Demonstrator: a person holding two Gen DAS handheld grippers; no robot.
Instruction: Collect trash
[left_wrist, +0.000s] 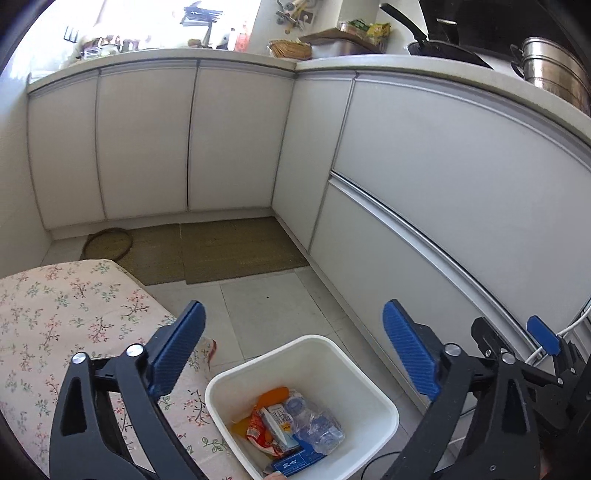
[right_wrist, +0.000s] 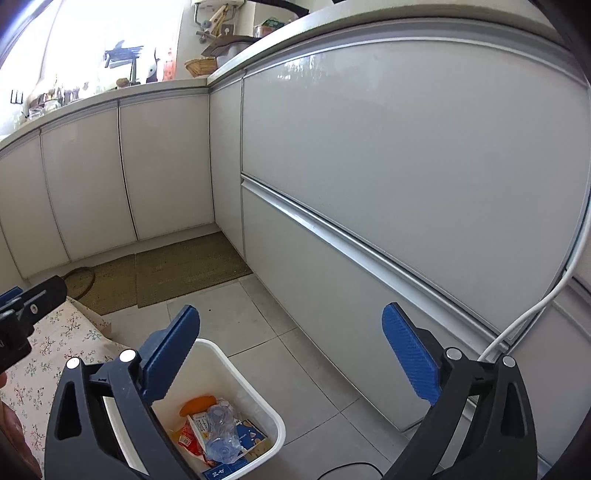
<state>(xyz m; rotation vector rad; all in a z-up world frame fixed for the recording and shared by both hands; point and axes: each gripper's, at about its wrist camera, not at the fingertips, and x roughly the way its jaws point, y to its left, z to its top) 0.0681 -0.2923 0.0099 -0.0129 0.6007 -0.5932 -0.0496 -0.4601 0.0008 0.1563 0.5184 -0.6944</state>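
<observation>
White plastic forms the small trash bin (left_wrist: 373, 384) that stands on the pale tiled floor (left_wrist: 266, 306), just beside a table covered in a floral cloth (left_wrist: 66, 317) and near the long run of glossy cabinet fronts (left_wrist: 424, 155). Inside the bin lie the collected pieces: a crushed clear plastic bottle (left_wrist: 317, 428), a red snack wrapper (left_wrist: 258, 432), something orange (left_wrist: 273, 397), a small white carton (left_wrist: 279, 415) and a blue box (left_wrist: 295, 463) at the near wall. They are heaped together at the bottom, well below the rim.

Both tools hang above the bin, looking down and forward. The left gripper (left_wrist: 295, 354) has its blue fingers spread wide with nothing between them. The right gripper (right_wrist: 291, 354) is likewise spread wide and empty. In the left camera the right tool shows at the right edge; in the right camera the left tool shows at the left edge over the cloth.

Judging from the empty fingers held over a partly filled bin, the trash seems already dropped in, and no loose piece is visible on the floor or on the part of the cloth in view. Only a corner of the table can be seen, so more trash may lie out of sight there.

Two woven mats (left_wrist: 236, 251) lie in the far corner by the cabinets. A white cable (right_wrist: 535, 306) runs down the cabinet on the right.
</observation>
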